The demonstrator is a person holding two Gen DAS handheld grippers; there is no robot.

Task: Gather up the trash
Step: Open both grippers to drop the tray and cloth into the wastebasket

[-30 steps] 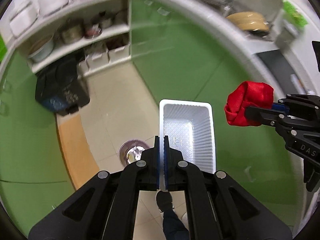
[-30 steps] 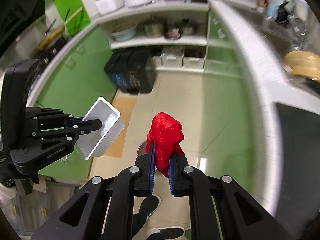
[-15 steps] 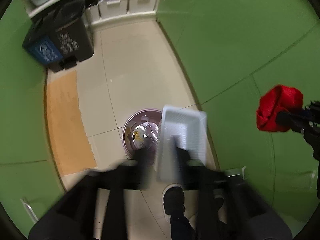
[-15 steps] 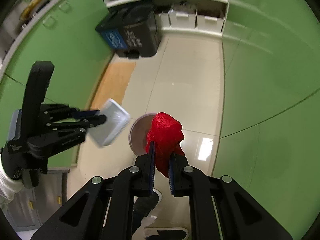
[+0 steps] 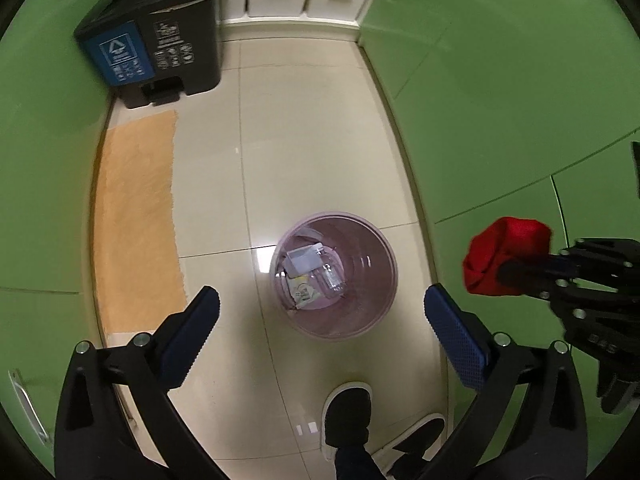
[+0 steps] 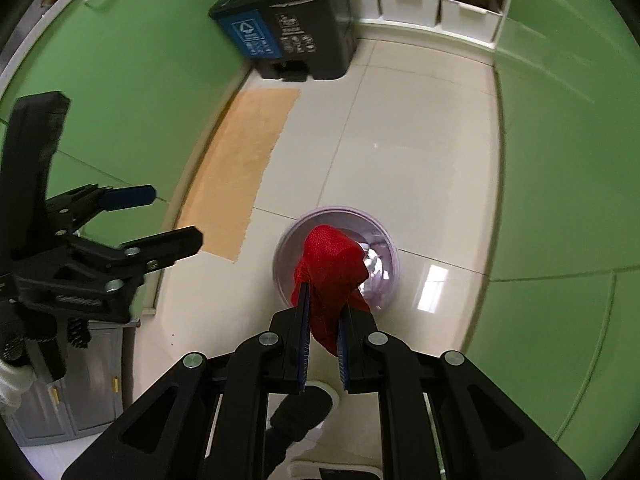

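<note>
A: Checking status. Left gripper (image 5: 320, 316) hanging over the pink bin (image 5: 334, 276), jaws spread wide, holding nothing. Right gripper (image 6: 322, 344) clamping the red cloth (image 6: 330, 276), cloth bulging up between the pads.

B: Locating cloth relative to bin?

A: Appearing over the rim in the right wrist view, off to the side in the left wrist view; true overlap unclear.

B: Centring over the opening before releasing, then. Keeping clear of the left gripper; opening fully so mesh fabric is not snagging on a pad.
</note>
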